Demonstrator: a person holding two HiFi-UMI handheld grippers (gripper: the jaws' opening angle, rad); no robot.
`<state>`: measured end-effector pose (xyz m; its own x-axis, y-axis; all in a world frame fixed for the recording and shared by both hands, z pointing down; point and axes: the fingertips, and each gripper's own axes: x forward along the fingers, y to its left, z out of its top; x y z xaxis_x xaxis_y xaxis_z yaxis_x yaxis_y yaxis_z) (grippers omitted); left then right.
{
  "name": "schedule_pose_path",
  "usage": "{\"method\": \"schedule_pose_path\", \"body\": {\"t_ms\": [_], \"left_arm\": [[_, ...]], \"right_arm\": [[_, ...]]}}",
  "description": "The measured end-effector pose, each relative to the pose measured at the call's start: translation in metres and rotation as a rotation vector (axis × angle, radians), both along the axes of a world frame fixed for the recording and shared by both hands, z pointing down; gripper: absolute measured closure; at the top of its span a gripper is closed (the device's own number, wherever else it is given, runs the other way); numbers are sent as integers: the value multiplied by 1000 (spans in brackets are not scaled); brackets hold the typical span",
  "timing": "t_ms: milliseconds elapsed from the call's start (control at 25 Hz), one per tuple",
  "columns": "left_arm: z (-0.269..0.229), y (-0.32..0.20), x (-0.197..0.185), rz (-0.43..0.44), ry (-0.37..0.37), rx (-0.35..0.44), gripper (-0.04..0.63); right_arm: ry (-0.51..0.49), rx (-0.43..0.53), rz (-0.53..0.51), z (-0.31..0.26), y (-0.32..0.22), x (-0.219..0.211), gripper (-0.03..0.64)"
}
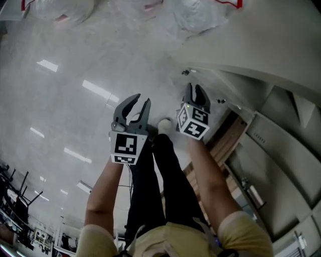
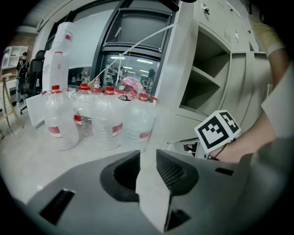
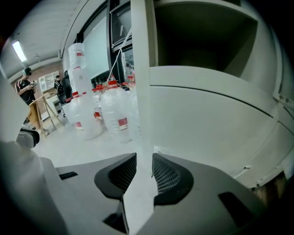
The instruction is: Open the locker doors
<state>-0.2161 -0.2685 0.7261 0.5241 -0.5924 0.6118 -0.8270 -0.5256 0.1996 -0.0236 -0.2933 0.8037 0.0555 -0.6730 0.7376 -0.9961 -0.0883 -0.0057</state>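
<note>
Locker door [image 3: 140, 69] ahead; left gripper [image 1: 143, 99] and right gripper [image 1: 195, 88] fingers narrowly apart, empty

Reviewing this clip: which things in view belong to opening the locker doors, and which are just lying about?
Belongs to the job:
- lockers
- open door panel
- left gripper and right gripper, both with fingers apart

Just lying about:
- water bottles standing on the floor
- plastic bags farther off
</note>
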Motion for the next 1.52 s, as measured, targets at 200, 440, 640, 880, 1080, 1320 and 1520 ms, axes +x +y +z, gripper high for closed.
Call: {"method": "schedule_pose_path", "body": {"t_ms": [200, 440, 640, 880, 1080, 1320, 1520], "left_arm": [[26, -15, 11, 31, 2, 7, 488], [51, -21, 21, 58, -5, 9, 488], [64, -28, 17, 57, -19, 5, 488], [68, -30, 15, 70, -40, 17, 488], [73, -27, 13, 65, -38, 7, 488], [73, -19, 12, 67, -35, -2, 488], [68, -17, 7, 86, -63, 13, 488]], "right_arm": [[8, 23, 14, 27, -17, 3, 512], [-14, 24, 93, 61, -31, 17, 512], [-5, -1, 117, 83, -35, 24, 512], [-11, 2, 152, 94, -44, 29, 512], [9, 18, 128, 95, -57, 25, 512], [15, 12, 133, 94, -59, 26, 512], [22, -17, 92, 93, -45, 17, 512]]}}
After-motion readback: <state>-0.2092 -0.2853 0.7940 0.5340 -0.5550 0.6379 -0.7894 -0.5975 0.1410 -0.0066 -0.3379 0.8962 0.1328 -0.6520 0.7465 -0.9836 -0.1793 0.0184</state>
